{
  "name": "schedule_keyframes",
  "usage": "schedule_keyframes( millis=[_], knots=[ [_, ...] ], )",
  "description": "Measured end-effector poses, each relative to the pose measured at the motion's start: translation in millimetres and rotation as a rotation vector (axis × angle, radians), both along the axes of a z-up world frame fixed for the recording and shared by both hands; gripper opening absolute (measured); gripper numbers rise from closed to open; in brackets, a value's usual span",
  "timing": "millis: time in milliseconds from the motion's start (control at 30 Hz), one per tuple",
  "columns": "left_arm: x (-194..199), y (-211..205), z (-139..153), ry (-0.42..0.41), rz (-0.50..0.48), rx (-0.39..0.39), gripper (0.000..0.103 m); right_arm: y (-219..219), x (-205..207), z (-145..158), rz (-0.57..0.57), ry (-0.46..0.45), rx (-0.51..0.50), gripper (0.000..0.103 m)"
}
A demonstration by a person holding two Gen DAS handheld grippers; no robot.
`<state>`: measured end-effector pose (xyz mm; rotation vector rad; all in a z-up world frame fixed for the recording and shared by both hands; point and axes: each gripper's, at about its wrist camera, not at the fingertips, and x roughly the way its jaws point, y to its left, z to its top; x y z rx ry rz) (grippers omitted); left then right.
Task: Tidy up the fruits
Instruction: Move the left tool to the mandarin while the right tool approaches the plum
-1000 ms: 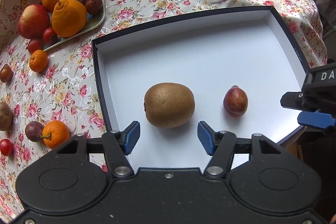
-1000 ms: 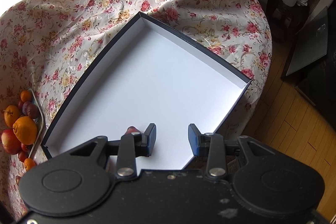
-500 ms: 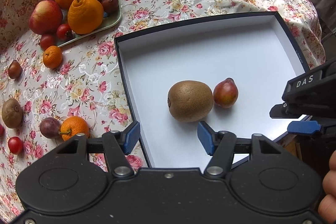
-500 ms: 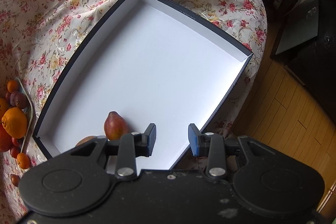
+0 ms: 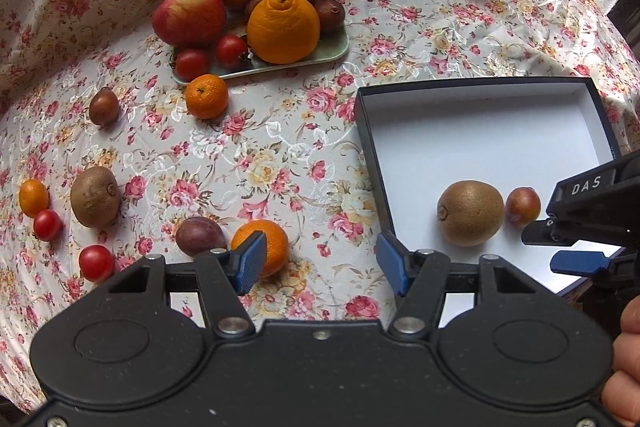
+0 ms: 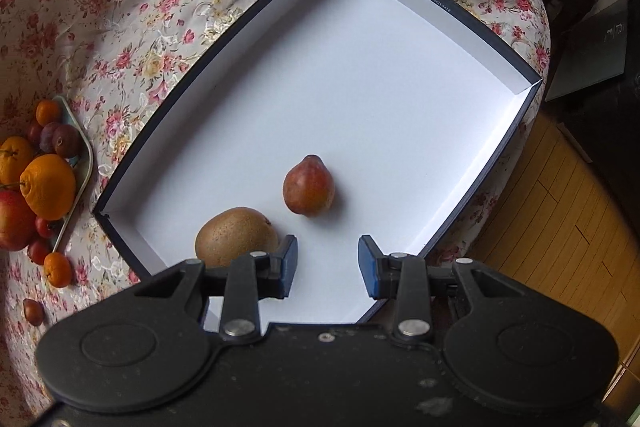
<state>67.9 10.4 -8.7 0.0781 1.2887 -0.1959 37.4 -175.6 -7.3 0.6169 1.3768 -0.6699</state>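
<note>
Floral cloth [image 5: 280,147]; right tool [image 6: 327,263] marked "DAS" (both tools agape, empty).

On the tabletop [image 5: 280,147] the box [image 5: 366,131] lies to the right and the plate [image 5: 336,53] sits farther back to the left, heaped with an apple [image 5: 188,13], a big citrus [image 5: 283,29] and smaller fruit. In the box a kiwi [image 5: 470,213] lies near its left wall with a small pear-shaped fruit [image 5: 522,205] just beside it on the right. Left of the box, loose fruit is scattered over the tabletop: a mandarin [image 5: 207,96] just in front of the plate, another kiwi [image 5: 95,196] far left, and an orange [image 5: 266,245] beside a plum [image 5: 200,235] nearest the camera
</note>
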Motion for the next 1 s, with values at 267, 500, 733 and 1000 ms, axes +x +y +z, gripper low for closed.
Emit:
schedule_keyframes(
  millis=[267,500,733,1000],
  knots=[
    [15,60,1,0.008,0.095,0.021,0.064,51,22,2,0.094,-0.012,0.014,0.037],
    [25,117,4,0.022,0.187,-0.005,0.064,100,37,4,0.181,-0.023,0.025,0.037],
    [30,166,0,0.033,0.264,0.002,0.064,141,48,5,0.269,-0.041,0.043,0.037],
    [30,219,-3,0.044,0.356,0.003,0.064,190,57,3,0.36,-0.064,0.065,0.037]
  ],
)
